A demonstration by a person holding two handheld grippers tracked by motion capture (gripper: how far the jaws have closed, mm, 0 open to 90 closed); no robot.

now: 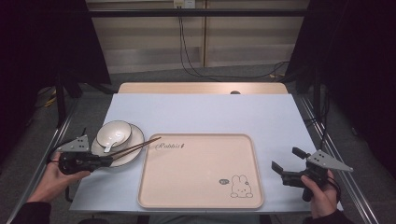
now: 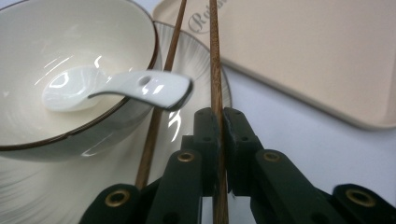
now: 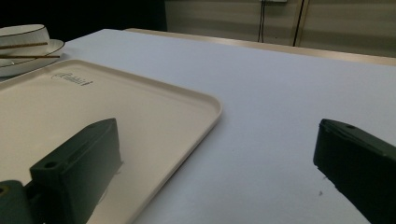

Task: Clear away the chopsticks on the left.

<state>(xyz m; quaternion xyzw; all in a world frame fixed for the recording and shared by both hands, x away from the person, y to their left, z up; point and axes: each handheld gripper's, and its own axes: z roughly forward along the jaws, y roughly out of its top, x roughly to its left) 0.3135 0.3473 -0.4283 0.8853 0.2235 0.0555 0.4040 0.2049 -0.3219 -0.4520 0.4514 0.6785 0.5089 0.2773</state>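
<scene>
left gripper view: jaws clamp one chopstick [image 2: 215, 70] beside bowl [image 2: 56, 42].

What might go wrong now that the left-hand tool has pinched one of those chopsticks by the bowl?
The left gripper clamps one chopstick; the other chopstick lies loose on the plate and could roll off or get dragged along.

The spoon handle juts over the bowl rim close to the jaws; lifting carelessly might knock it out.

A single thin stick held near one end may swivel in the grip.
</scene>
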